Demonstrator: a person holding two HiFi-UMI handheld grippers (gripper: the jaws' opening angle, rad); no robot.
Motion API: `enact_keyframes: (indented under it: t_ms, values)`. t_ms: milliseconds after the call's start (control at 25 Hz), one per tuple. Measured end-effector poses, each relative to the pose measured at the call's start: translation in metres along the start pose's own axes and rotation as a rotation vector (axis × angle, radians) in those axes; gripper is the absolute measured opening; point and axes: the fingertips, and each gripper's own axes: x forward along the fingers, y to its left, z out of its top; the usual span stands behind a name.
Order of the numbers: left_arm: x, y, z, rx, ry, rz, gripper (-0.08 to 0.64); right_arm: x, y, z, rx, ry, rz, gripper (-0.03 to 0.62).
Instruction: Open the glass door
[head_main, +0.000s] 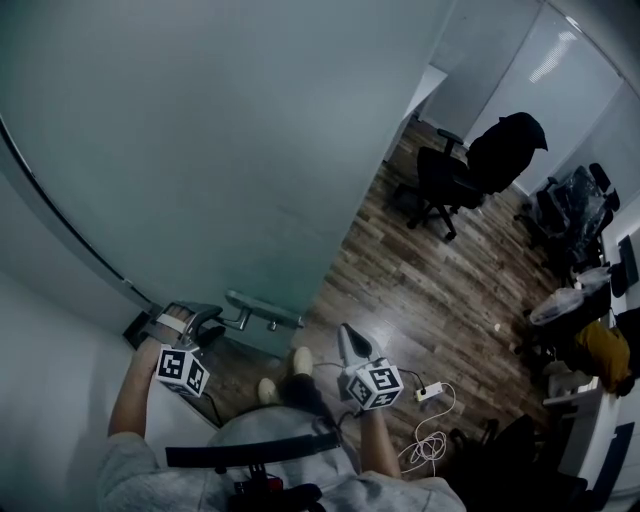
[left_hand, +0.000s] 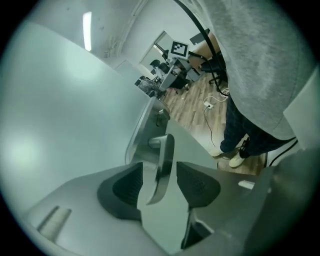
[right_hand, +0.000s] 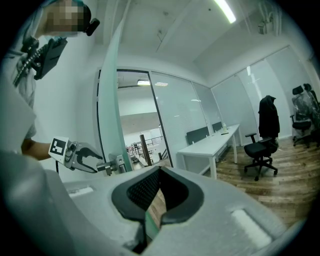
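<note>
The silver metal lever handle (left_hand: 163, 152) of the frosted glass door (head_main: 200, 150) is framed, ungripped, between the open jaws of the left gripper (left_hand: 160, 176). It should be clamped squarely before pulling. The right gripper (right_hand: 159, 197) is closed and empty.

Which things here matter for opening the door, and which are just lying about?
Job: frosted glass door; silver metal lever handle, between the fingers of the open left gripper.
Lying about: black office chair; white power strip on the wooden floor; long white desk.
</note>
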Motion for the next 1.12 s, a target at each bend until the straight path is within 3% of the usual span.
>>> enact_keyframes:
  t_ms: [240,440,680,960,1120]
  values:
    - [-0.011,0.01,0.009,-0.201,-0.09,0.026,0.218,0.005,0.006,0.002,-0.002,0.0,0.008,0.002]
    - [-0.016,0.015,0.023,-0.399,-0.192,0.101,0.121,0.006,0.011,0.002,-0.003,0.004,0.017,0.002]
    - [-0.033,0.032,0.059,-0.698,-0.395,0.191,0.052,0.005,0.017,0.001,-0.005,-0.001,0.02,0.002]
    - [-0.044,0.047,0.08,-0.892,-0.533,0.26,0.005,-0.003,0.025,0.007,-0.032,-0.01,0.032,0.002]
    - [-0.047,0.048,0.096,-0.935,-0.584,0.276,0.005,-0.013,0.029,0.009,-0.032,-0.013,0.04,0.002]
